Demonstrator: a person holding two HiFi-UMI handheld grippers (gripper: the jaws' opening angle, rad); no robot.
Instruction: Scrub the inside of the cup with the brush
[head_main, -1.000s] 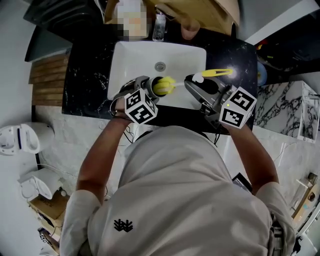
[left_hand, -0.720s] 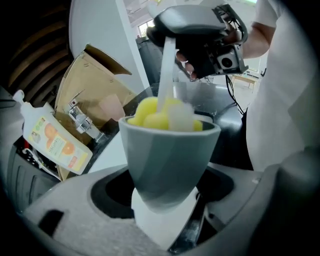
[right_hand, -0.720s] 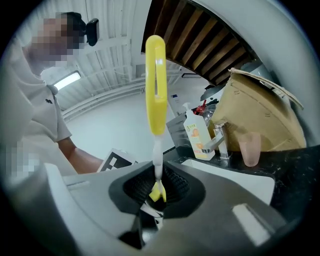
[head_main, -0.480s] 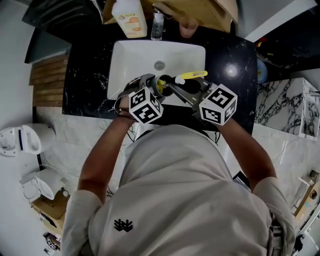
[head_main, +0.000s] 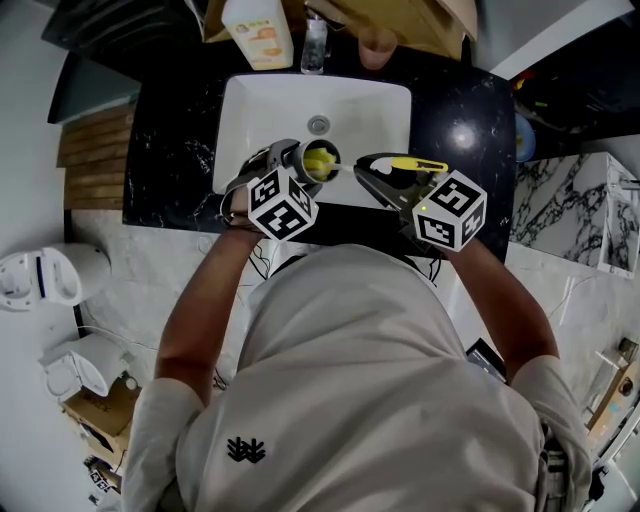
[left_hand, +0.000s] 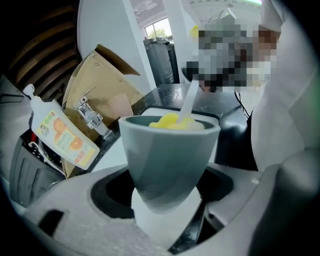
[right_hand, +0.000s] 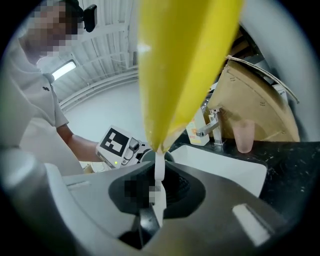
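Bright overhead light, fisheye warp at edges.
Glare on black counter (head_main: 462, 138) just right of sink (head_main: 375, 115); dark corners and close-range blur in both gripper views.

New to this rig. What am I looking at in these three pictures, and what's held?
No robot: a person holds a two-jaw gripper in each hand; the marker cubes belong to them. One picture comes from a head camera looking down, the other two from cameras on the grippers. The left gripper clamps a grey cup above the white sink. The right gripper clamps a yellow brush, whose head sits inside the cup. Behind the sink stand a faucet, an orange-labelled pouch and a pink tumbler.
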